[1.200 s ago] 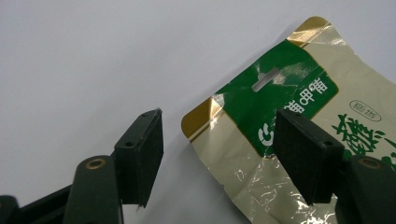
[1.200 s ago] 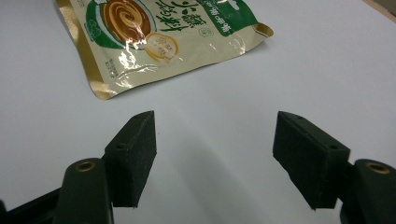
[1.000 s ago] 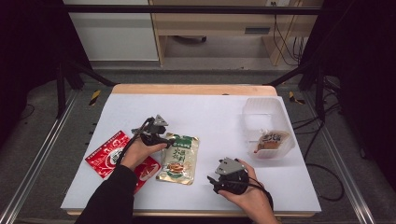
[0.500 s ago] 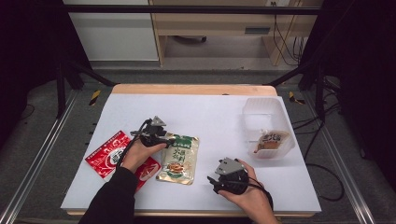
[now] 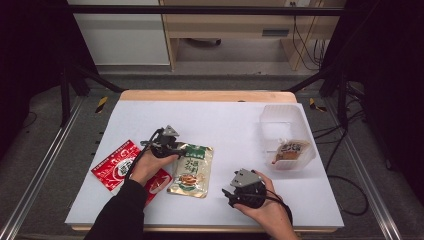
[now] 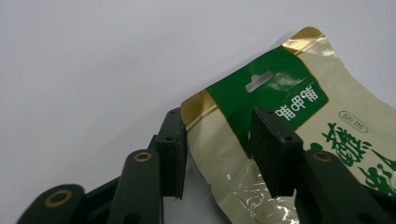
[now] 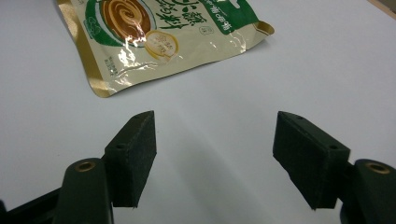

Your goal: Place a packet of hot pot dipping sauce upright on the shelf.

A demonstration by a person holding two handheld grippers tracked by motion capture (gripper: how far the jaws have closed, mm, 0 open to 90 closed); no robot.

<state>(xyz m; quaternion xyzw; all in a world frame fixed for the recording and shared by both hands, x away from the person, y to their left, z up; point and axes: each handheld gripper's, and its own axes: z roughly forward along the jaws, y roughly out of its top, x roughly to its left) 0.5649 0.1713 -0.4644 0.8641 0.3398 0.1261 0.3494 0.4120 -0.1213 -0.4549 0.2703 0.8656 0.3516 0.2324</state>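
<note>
Nearest you, your right gripper rests with jaws wide apart on bare table. Your left gripper has just been closing around one green pouch's top corner, pads not yet pressing. One red packet lies beside it; one clear tub stands farthest right.

So the high view sits above the person's edge of the white table, looking forward and down, far enough to take in the whole top. The left gripper view rides low, right up on the green-topped pouch, which enters from 3 o'clock. The right gripper view looks along the tabletop, same pouch at 11 o'clock. All three share that pouch.
</note>
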